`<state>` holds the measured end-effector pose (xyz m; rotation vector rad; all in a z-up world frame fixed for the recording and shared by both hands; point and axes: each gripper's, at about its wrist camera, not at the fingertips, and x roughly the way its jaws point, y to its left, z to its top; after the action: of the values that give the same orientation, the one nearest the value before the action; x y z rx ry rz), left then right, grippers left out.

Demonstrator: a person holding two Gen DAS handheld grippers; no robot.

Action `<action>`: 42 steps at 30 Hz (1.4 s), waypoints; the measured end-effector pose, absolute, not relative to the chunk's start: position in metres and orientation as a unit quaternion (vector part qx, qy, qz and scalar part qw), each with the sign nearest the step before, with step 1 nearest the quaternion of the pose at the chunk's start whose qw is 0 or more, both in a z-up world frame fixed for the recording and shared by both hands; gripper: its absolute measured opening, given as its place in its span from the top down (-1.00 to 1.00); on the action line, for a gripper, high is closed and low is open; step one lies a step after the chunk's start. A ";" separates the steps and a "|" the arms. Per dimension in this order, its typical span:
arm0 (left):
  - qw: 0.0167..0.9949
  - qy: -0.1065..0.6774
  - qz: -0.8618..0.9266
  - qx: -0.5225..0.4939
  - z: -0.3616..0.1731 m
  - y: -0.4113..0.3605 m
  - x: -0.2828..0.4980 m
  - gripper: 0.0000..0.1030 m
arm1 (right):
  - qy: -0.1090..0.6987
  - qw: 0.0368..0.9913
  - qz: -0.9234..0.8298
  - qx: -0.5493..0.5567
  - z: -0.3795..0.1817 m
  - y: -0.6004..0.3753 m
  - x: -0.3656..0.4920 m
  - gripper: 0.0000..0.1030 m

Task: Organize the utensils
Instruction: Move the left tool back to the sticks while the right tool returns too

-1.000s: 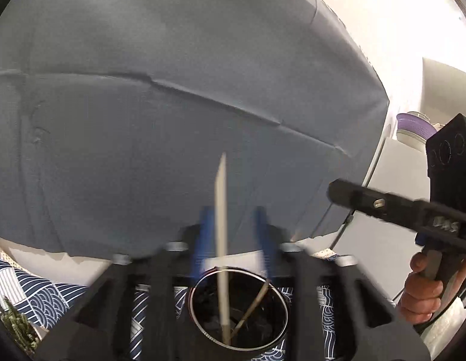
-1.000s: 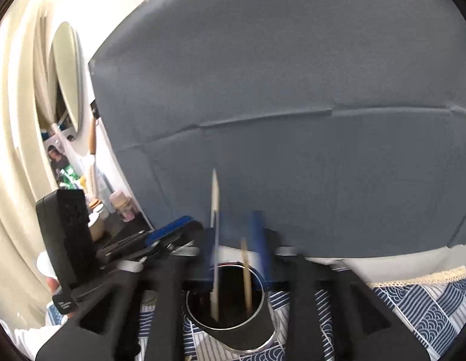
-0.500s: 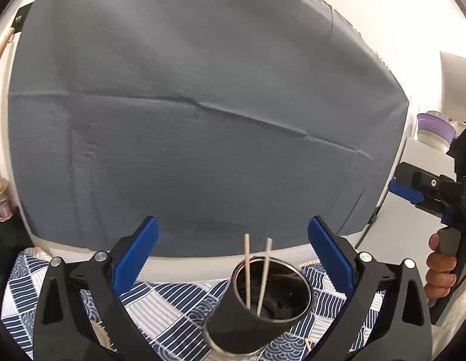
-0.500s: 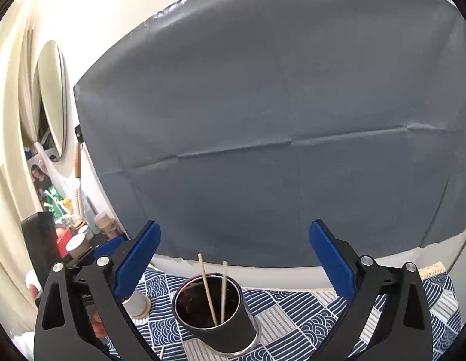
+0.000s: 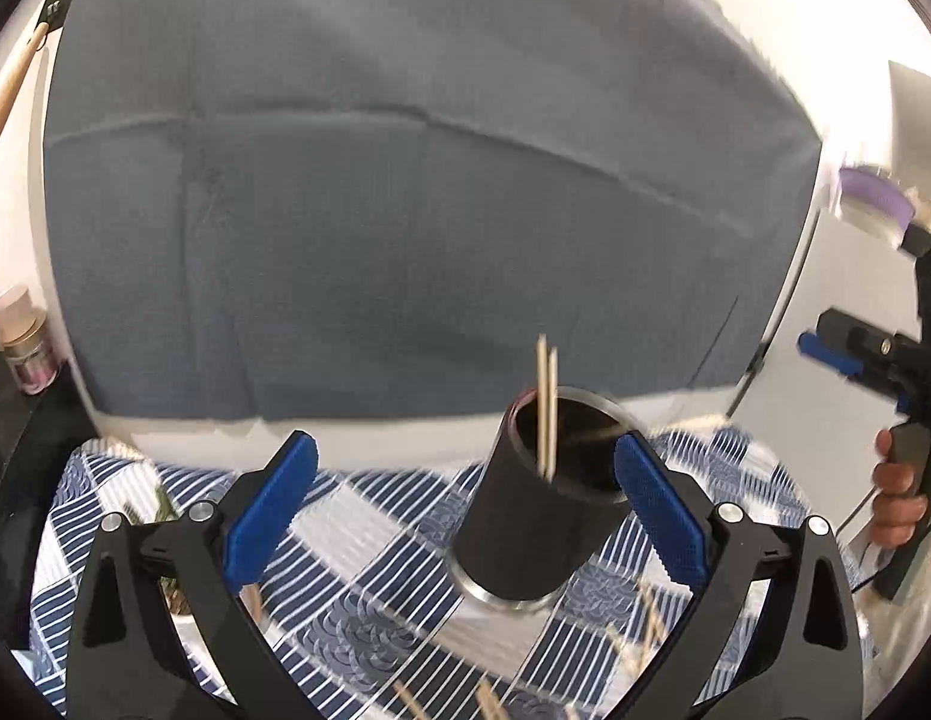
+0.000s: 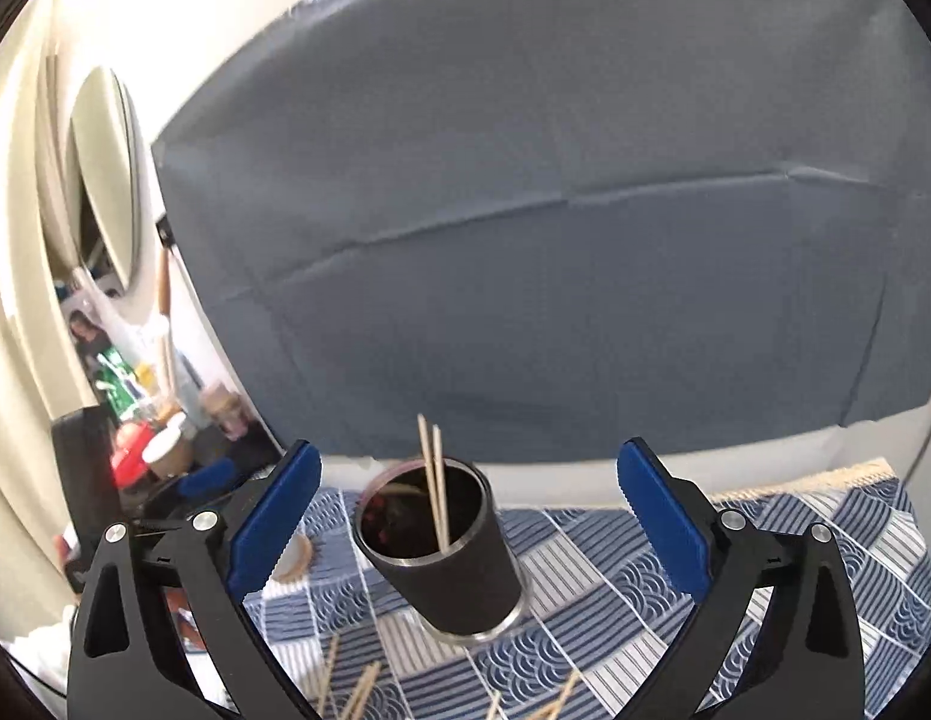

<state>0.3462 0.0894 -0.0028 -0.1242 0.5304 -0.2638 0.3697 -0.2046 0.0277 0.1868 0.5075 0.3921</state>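
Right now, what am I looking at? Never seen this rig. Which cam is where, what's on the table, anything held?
No robot arm here: a person holds a two-finger gripper in each hand, and each gripper carries a fisheye camera looking out along its fingers.

One picture is from the left gripper, the other from the right gripper. The black arms with blue pads at the bottom of each picture are that gripper's own fingers. In the left view, the right gripper and the hand holding it show at the right edge.

On the blue patterned cloth stands a dark cup with two chopsticks upright in it. More sticks lie loose on the cloth nearer the cameras.

Nothing is held: both grippers have just opened wide, with no stick between their pads.
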 end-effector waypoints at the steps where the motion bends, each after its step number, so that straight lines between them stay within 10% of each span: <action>1: 0.953 0.269 -0.128 -0.052 -0.008 0.088 0.344 -0.89 | 0.256 0.944 0.188 0.085 0.022 -0.205 0.368 -0.85; 38: 0.851 0.522 0.015 -0.050 -0.170 0.097 0.312 -0.89 | 0.537 0.841 0.031 0.046 -0.188 -0.237 0.310 -0.81; 42: 0.845 0.533 0.040 -0.029 -0.172 0.091 0.316 -0.89 | 0.551 0.834 0.009 0.044 -0.197 -0.236 0.307 -0.54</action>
<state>0.3160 0.0910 -0.1718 -0.0622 1.1240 0.0838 0.3073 -0.2359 -0.1968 0.0923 1.1668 0.0192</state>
